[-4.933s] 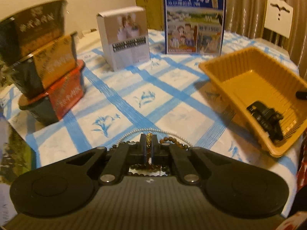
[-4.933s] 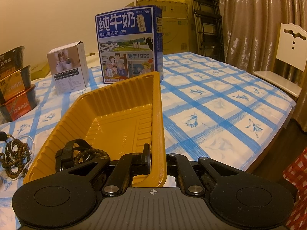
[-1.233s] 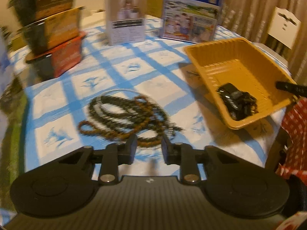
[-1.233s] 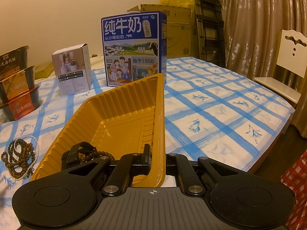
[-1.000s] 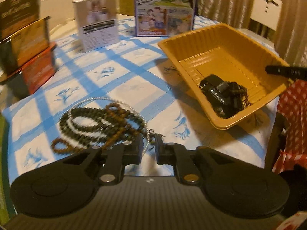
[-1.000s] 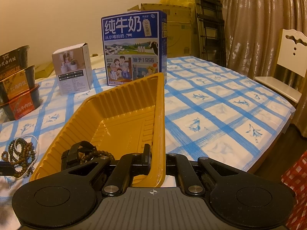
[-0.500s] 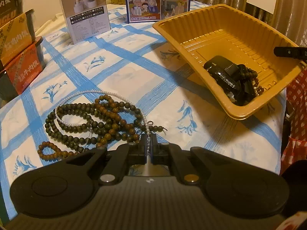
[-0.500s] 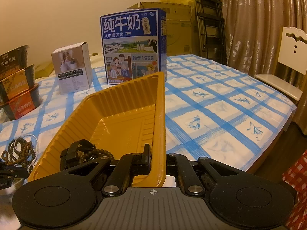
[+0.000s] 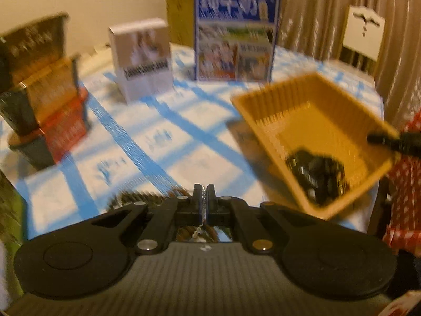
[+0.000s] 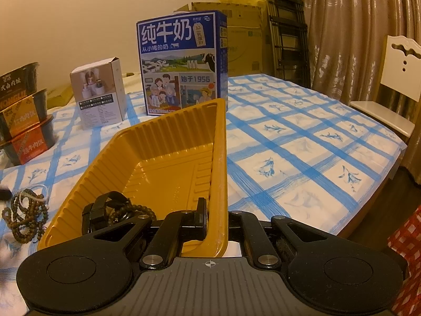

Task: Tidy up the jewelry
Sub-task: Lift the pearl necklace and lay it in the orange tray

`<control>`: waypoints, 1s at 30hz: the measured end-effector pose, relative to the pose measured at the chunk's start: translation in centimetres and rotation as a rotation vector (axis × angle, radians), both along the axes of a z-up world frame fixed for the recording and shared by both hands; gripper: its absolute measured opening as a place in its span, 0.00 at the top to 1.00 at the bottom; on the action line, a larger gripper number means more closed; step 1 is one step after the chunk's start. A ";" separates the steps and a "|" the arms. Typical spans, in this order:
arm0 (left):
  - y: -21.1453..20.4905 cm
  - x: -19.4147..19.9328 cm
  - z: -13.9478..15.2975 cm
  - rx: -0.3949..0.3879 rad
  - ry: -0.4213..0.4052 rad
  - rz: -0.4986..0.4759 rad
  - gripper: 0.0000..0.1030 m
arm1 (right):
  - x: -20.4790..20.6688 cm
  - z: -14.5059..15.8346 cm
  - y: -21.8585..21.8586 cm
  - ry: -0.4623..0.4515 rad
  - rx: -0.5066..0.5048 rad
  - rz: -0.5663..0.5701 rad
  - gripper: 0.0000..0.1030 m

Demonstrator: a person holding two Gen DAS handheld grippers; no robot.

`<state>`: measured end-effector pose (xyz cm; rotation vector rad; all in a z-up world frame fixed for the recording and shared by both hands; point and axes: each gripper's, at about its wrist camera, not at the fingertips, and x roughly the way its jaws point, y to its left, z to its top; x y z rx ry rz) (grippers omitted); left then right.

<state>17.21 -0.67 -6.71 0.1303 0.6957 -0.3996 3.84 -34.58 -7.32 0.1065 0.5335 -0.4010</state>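
Pearl strand (image 9: 203, 202) pinched in the closed left gripper (image 9: 203, 205) could drag tangled wooden beads (image 10: 25, 217) along; right gripper (image 10: 214, 220) clamps the yellow tray (image 10: 222, 158).

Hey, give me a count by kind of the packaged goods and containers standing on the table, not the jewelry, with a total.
Stacked instant-food bowls: 3
Small white box: 1
Blue milk carton: 1
Yellow tray: 1
Total: 6
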 end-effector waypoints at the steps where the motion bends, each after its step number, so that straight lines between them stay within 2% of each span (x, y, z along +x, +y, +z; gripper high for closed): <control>1: 0.5 0.1 1.0 -0.009 -0.019 0.013 0.99 | 0.0 0.0 0.0 0.000 0.000 0.000 0.94; 8: 2.4 1.0 6.6 -0.037 -0.114 0.053 0.99 | 0.0 -0.1 -0.1 0.001 0.000 0.000 0.94; 14: 2.0 0.6 10.1 -0.072 -0.189 0.036 0.99 | 0.0 -0.1 -0.1 0.002 0.002 0.000 0.94; 30: -4.7 1.0 13.2 -0.188 -0.248 -0.126 0.99 | 0.1 0.0 -0.1 0.001 0.002 0.000 0.94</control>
